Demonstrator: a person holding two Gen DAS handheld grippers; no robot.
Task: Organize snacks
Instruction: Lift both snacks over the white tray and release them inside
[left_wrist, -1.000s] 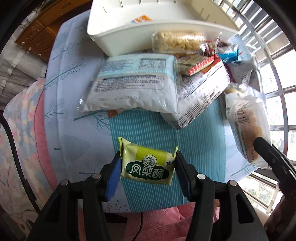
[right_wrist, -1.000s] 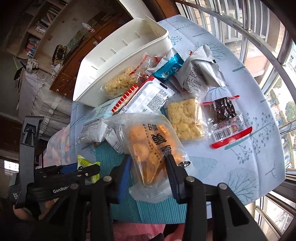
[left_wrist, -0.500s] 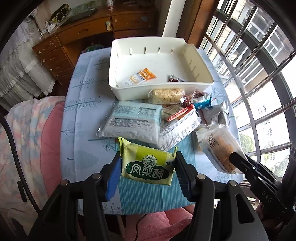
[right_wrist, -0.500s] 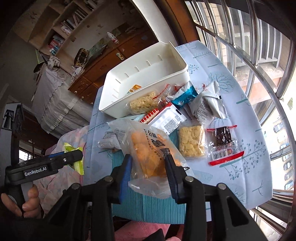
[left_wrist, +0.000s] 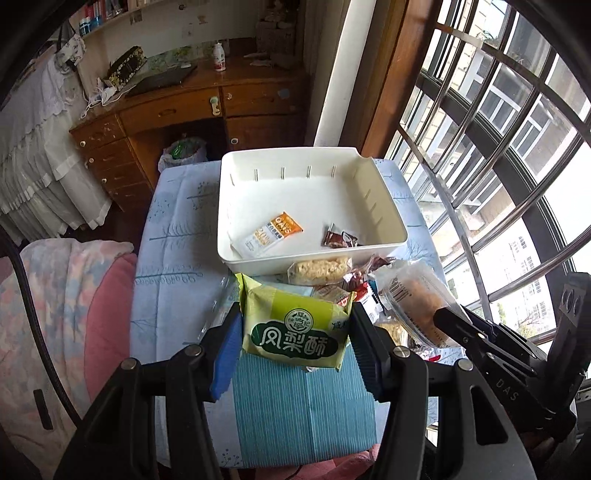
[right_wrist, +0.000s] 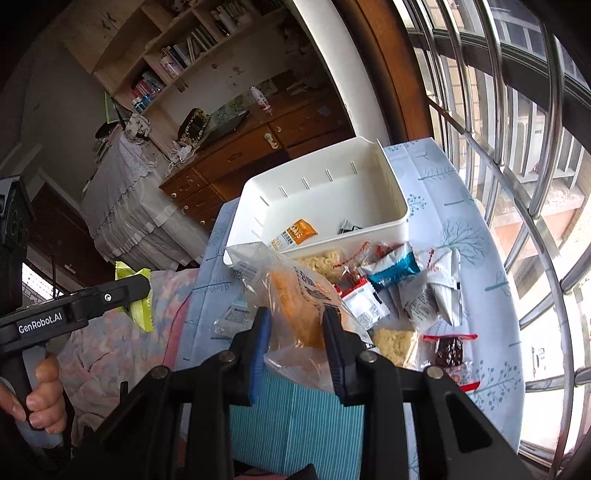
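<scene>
Left gripper (left_wrist: 295, 336): clamped on a green pineapple-cake packet (left_wrist: 295, 328), blue pads pressing its two short ends, packet held in the air above the table
Right gripper (right_wrist: 293, 332): pinching a clear bag of orange-brown pastry (right_wrist: 295, 295) by its lower part, the bag lifted and sticking up past the fingertips; the jaws have drawn in on the soft plastic
Hand (right_wrist: 40, 391): wrapped round the left gripper's handle, low at the left of the right wrist view
White bin (left_wrist: 384, 206): on the far half of the table, holding an orange-and-white bar wrapper (left_wrist: 271, 234) and a small brown wrapper (left_wrist: 340, 239)
Loose snacks (right_wrist: 391, 269): heaped just in front of the bin's near wall and spreading toward the window side
Table (left_wrist: 177, 229): covered in a pale blue cloth with tree prints
</scene>
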